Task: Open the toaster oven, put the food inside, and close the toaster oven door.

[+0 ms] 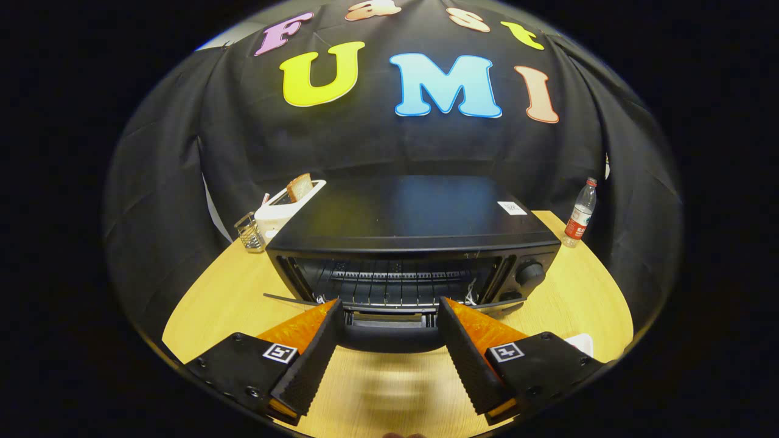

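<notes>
So the toaster oven (414,243) sits in the middle of a light wooden table (213,304), long side running left to right, front facing straight at the gripper (389,307). Its door (389,331) is dropped all the way open and lies flat, sticking out toward the camera, with the handle at the near edge. You can see right into the cavity, where a wire rack (389,286) runs across the width. The control knob (530,272) is on the right end of the front panel, and there's a small white sticker (512,208) on the top near the right back corner.

The gripper's fingers are spread wide apart, not clamping anything. The door handle sits in the gap between the fingertips, but I can't tell if either finger actually touches it.

Behind the oven on the left is a white pop-up toaster (286,210) with a slice of bread (299,187) standing upright in its slot. Just beside that, nearer the table edge, is a small clear glass (250,232). Over on the far right, well apart from the oven, a plastic water bottle (580,213) stands upright. Something white (581,344) peeks out just past the right finger, too hidden to identify.
</notes>
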